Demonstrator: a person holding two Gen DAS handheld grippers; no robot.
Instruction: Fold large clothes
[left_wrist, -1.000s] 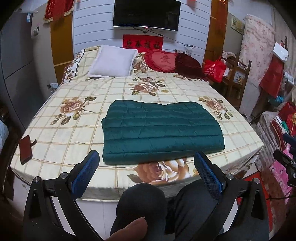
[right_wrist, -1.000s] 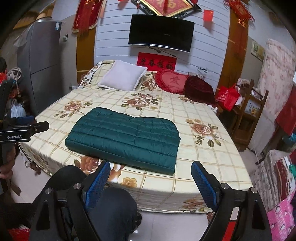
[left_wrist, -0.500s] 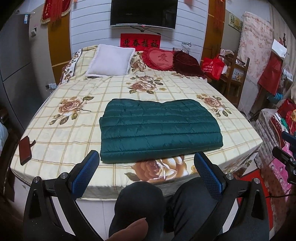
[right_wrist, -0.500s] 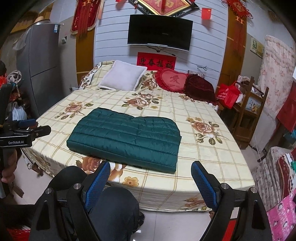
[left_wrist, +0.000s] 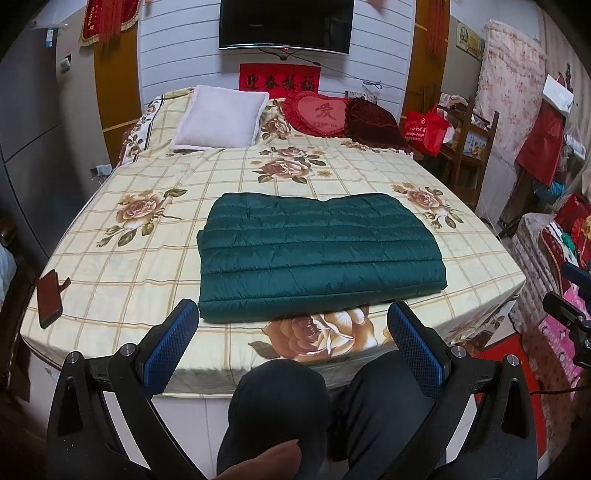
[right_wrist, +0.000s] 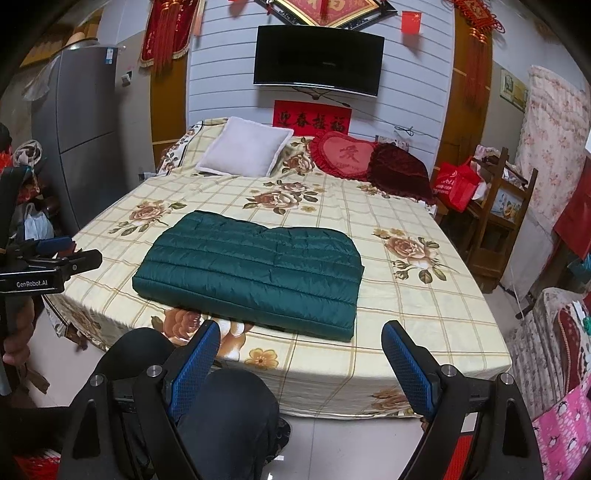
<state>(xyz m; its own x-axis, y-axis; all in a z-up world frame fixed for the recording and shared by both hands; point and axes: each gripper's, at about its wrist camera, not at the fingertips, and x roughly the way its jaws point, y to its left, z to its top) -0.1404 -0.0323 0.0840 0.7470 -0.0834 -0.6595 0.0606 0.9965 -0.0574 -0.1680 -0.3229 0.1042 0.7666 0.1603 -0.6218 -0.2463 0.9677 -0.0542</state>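
Both the left claw (left_wrist: 291, 339) and right claw (right_wrist: 299, 354) gape wide, holding nothing. Ahead of them the folded green quilted jacket (left_wrist: 317, 254) lies on the bed (left_wrist: 129, 280). The left claw's body reads "GenRobot.AI".

I've got the dark green quilted jacket (left_wrist: 319, 254) folded into a flat rectangle, lying past my wide-apart left jaws. From my right jaws it sits ahead, angled leftward (right_wrist: 251, 273), untouched.

The floral bed (left_wrist: 147, 284) carries a folded green jacket (left_wrist: 317, 254), pillows (left_wrist: 221, 122).
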